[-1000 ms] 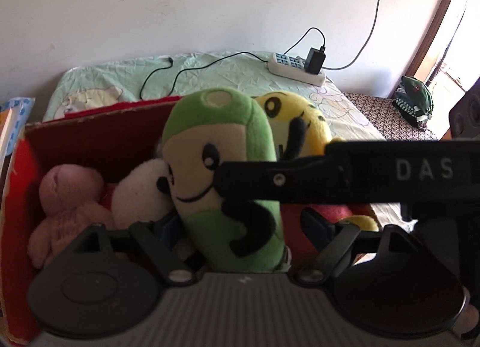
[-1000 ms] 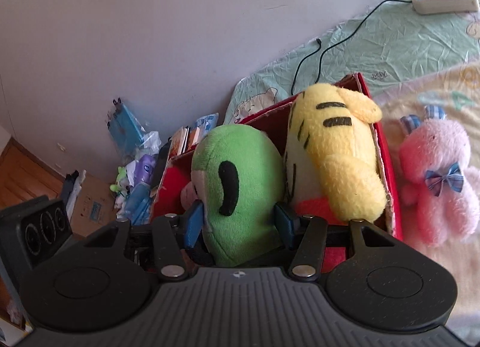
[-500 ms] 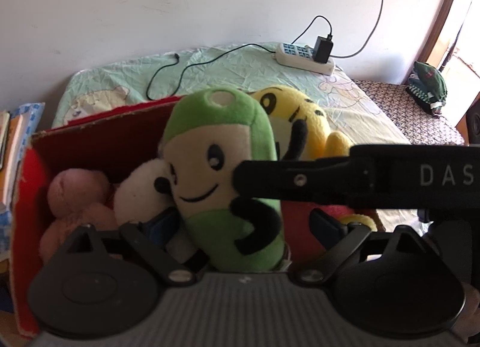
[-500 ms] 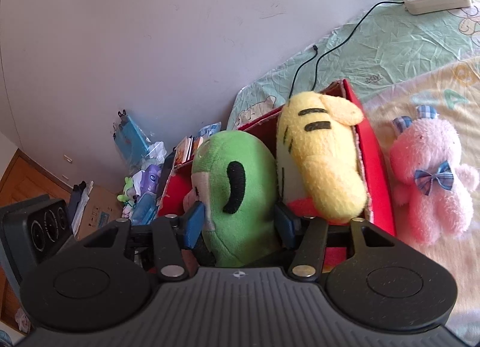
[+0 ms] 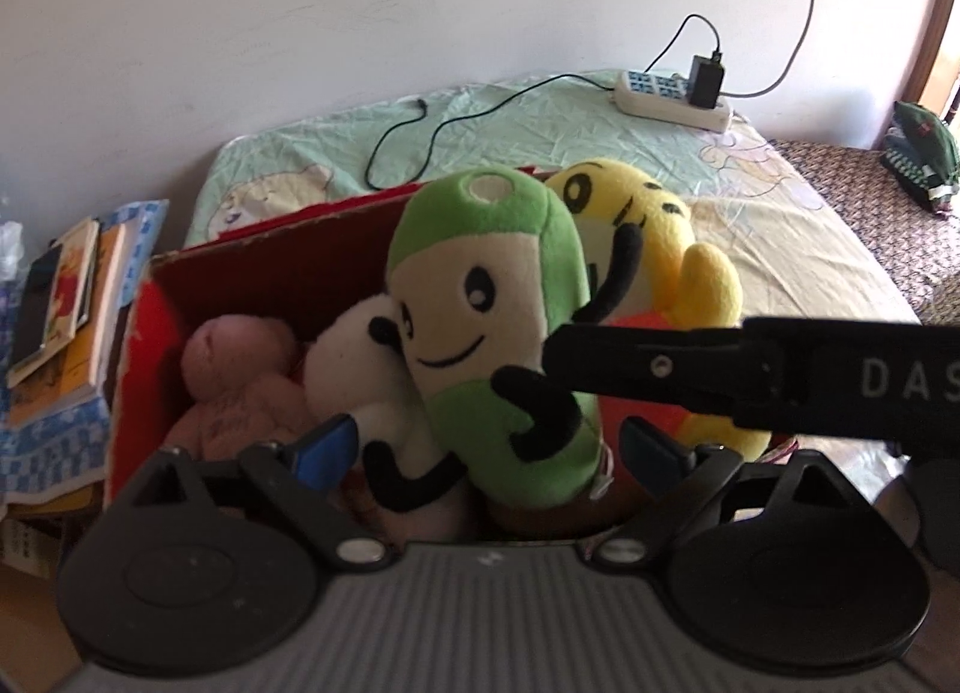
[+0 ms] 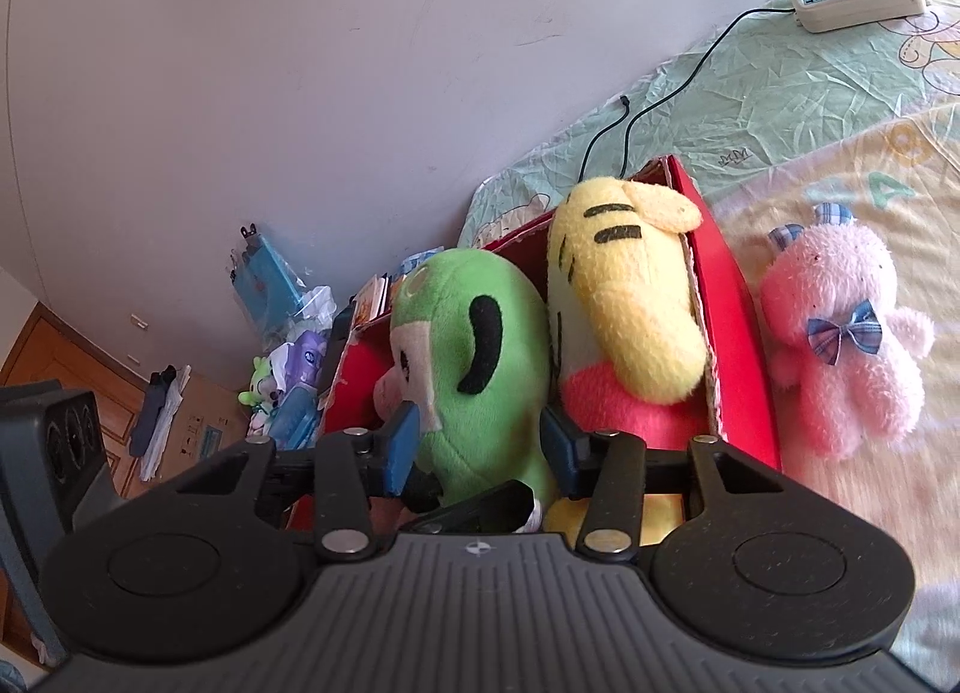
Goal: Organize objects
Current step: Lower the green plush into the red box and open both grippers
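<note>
Brightly daylit from the right, glaring at the doorway point(image 5: 945, 63), softly blurred throughout, fisheye-bent and dark-cornered at edges.

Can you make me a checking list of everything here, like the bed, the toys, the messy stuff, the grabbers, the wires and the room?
Surface: bed sheet, wrinkled.
Job's things: red box holds green plush, yellow plush, white plush and a dull pink plush; pink bunny lies outside, beside it.
Clutter: books stacked beside the bed.
Grippers: right gripper shut on green plush; left gripper open around it.
Cables: power strip with charger cable.
Surroundings: bare wall.
</note>
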Action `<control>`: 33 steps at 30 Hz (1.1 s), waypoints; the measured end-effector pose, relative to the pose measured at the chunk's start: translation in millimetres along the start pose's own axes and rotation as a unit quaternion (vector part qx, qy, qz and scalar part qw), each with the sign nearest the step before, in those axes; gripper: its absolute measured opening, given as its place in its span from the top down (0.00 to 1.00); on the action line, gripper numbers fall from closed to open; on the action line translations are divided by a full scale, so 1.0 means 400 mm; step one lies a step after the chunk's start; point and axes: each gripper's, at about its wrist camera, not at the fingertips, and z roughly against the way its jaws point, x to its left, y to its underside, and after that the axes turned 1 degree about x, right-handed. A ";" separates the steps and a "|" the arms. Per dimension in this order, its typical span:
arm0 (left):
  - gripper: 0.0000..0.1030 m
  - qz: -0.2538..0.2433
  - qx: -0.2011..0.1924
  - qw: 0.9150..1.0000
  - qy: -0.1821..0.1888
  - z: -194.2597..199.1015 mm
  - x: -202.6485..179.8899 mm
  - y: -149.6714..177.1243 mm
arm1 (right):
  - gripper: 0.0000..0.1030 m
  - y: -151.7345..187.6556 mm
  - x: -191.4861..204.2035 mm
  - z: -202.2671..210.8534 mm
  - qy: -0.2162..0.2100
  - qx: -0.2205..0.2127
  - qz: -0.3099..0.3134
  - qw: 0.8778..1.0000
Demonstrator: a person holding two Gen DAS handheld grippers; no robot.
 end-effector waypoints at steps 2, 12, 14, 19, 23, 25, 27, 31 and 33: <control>0.09 -0.001 0.005 1.000 -0.012 0.001 -0.008 0.002 | 0.52 0.006 0.003 0.011 0.000 -0.003 0.007 1.000; 0.09 0.006 0.008 0.999 -0.051 0.034 -0.048 0.011 | 0.52 0.016 -0.001 0.061 0.005 -0.015 0.027 1.000; 0.09 0.013 0.011 0.998 -0.056 0.039 -0.052 0.012 | 0.52 0.015 -0.005 0.069 0.008 -0.016 0.030 0.999; 0.09 0.030 0.010 0.997 -0.073 0.058 -0.072 0.020 | 0.52 0.010 -0.022 0.087 0.003 -0.011 0.035 0.999; 0.09 0.039 0.004 0.995 -0.090 0.082 -0.097 0.026 | 0.52 0.004 -0.034 0.101 -0.007 -0.003 0.043 0.999; 0.09 0.045 0.003 0.994 -0.097 0.092 -0.107 0.029 | 0.52 0.002 -0.038 0.109 -0.015 0.003 0.048 0.999; 0.09 0.052 0.002 0.993 -0.103 0.101 -0.118 0.032 | 0.52 -0.001 -0.041 0.115 -0.020 0.009 0.054 0.998; 0.09 0.066 0.000 0.992 -0.112 0.120 -0.144 0.042 | 0.52 -0.006 -0.048 0.131 -0.033 0.019 0.068 0.997; 0.09 0.073 0.002 0.991 -0.116 0.125 -0.158 0.049 | 0.52 -0.009 -0.054 0.140 -0.039 0.024 0.075 0.996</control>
